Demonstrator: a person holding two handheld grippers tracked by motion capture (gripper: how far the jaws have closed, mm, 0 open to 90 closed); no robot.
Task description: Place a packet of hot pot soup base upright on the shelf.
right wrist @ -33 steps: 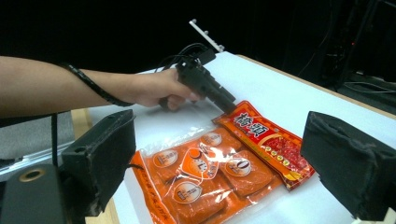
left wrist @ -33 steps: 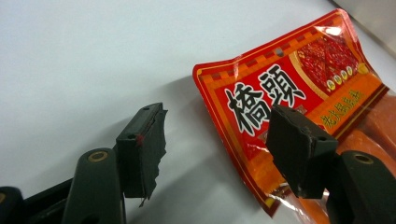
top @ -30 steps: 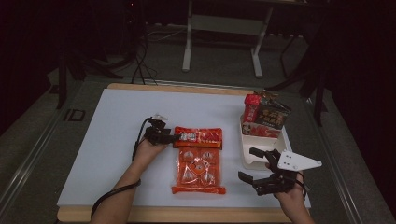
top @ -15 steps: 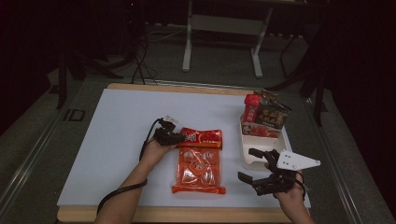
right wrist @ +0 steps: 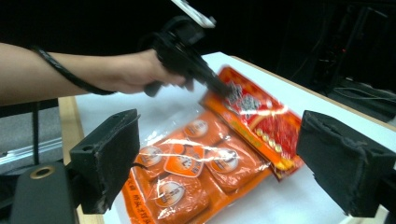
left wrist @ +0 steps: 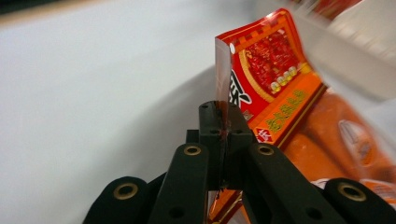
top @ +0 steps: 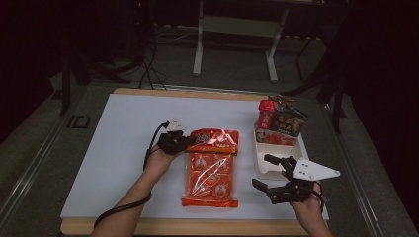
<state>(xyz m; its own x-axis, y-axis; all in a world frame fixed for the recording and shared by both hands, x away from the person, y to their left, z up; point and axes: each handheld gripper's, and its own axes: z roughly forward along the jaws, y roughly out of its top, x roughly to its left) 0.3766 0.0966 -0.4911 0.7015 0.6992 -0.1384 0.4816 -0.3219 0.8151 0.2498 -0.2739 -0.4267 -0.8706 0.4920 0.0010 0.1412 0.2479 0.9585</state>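
Over on the white table point(top: 113, 148), the left gripper point(top: 187, 142) has just clamped its jaws down on the top left corner of the orange snack bag point(top: 211, 168), and you can see it really well in the left gripper view, where the black jaws are pressed together with the red printed header edge of the pack pinched between them. That header end is tipped up off the table while the rest of the bag, the clear part with the small round orange packets inside, lies flat near the front edge. The right gripper point(top: 272, 173) hangs just to the right of the bag with its jaws spread wide and nothing in them. Right behind it sits a white tray point(top: 264, 160) with a few red snack packs point(top: 279, 123) standing at its far end.
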